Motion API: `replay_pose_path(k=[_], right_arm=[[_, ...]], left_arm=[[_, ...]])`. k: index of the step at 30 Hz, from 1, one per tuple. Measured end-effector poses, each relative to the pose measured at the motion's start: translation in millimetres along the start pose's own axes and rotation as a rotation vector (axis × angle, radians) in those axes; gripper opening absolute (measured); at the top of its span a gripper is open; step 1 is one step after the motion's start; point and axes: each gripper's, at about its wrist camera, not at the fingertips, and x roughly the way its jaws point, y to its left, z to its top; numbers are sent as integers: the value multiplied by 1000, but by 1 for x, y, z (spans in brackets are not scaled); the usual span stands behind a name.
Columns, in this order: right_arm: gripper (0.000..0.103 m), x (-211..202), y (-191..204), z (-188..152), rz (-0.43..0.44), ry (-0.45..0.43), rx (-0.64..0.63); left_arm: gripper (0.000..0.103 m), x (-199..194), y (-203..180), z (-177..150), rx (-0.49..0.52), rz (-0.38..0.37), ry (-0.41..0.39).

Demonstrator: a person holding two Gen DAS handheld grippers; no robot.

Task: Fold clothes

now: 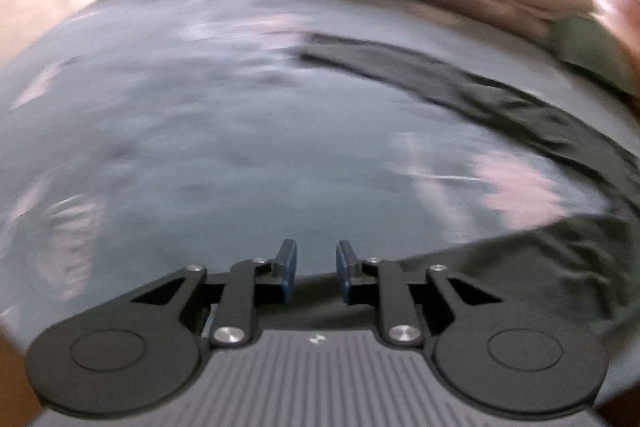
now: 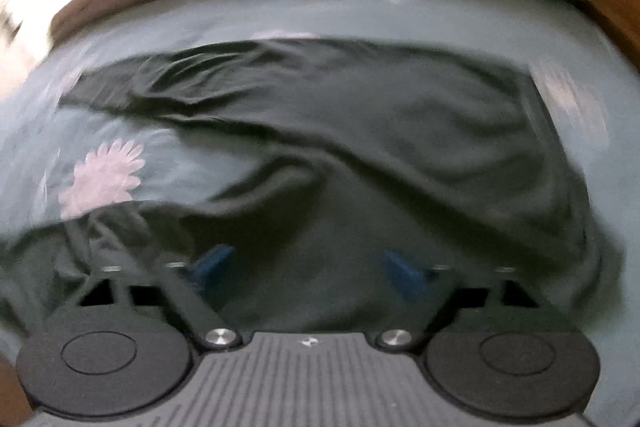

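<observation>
Right wrist: rumpled dark garment (image 2: 360, 131) on floral sheet (image 2: 100, 179); both grippers' jaws apart.

A dark green garment (image 2: 360, 131) lies rumpled and spread across the grey-blue flowered bedsheet (image 2: 120, 131), creased in long folds, one sleeve-like end reaching toward the bed's far edge.

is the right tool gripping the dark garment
No, the right tool is wide open above the dark garment, holding nothing.
</observation>
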Motion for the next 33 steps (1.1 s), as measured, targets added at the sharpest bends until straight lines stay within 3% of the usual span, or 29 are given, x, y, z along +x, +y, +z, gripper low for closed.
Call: replay_pose_path(k=[3, 7, 9, 12, 19, 27, 31, 33], right_arm=[[58, 18, 22, 27, 56, -15, -195], [56, 42, 57, 48, 136, -19, -482], [55, 55, 67, 51, 160, 5, -619], [44, 75, 71, 49, 160, 79, -780], [40, 76, 62, 53, 261, 136, -869], [39, 75, 55, 52, 315, 163, -919], [9, 76, 57, 45, 335, 167, -943], [6, 75, 58, 47, 318, 142, -932]], left_arm=[[24, 11, -38, 6, 75, -105, 8], [26, 26, -85, 13, 166, -234, 18], [26, 28, -90, 6, 155, -232, 27], [26, 32, -96, -4, 139, -230, 41], [29, 41, -111, -26, 106, -221, 69], [36, 44, -125, -27, 131, -178, 52], [37, 44, -128, -26, 123, -160, 52], [37, 43, -130, -26, 121, -147, 55]])
